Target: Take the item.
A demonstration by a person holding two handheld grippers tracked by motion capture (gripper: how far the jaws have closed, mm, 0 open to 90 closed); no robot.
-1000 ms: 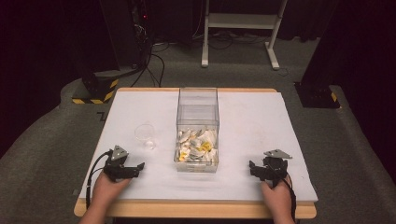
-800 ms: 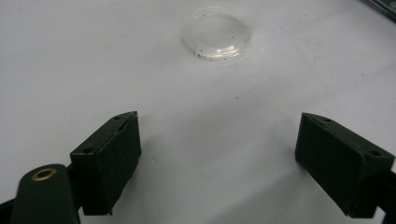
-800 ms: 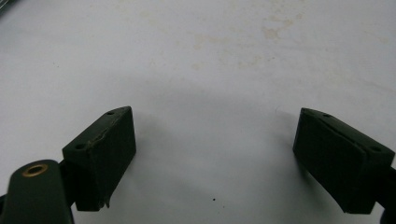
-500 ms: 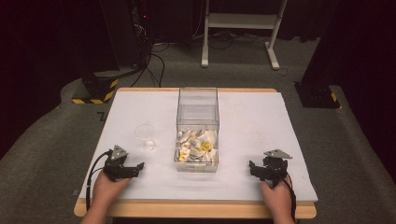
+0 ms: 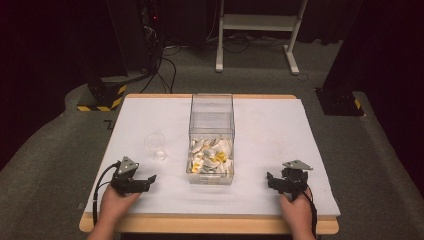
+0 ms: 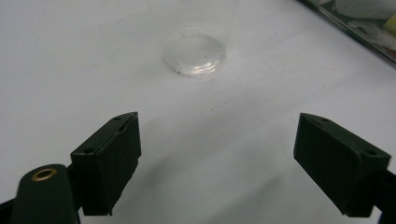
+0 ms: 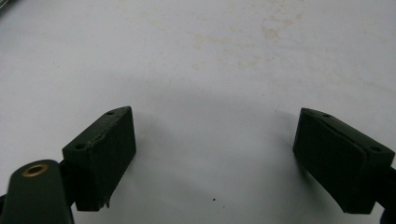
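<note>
Beyond your table (image 5: 280, 125) lies grey carpet (image 5: 260, 80). A white stand (image 5: 257, 30) rises behind it, black cables (image 5: 162, 65) trail at its far left, and yellow-black striped blocks (image 5: 102, 95) flank it in darkness.

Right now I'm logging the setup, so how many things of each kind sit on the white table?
Clear plastic cup: 1
Clear box holding white and yellow pieces: 1
Hand-held grippers, left hand-held gripper and right hand-held gripper, both with jaws apart: 2
Total: 4
The pieces in the box are too heaped to count.
</note>
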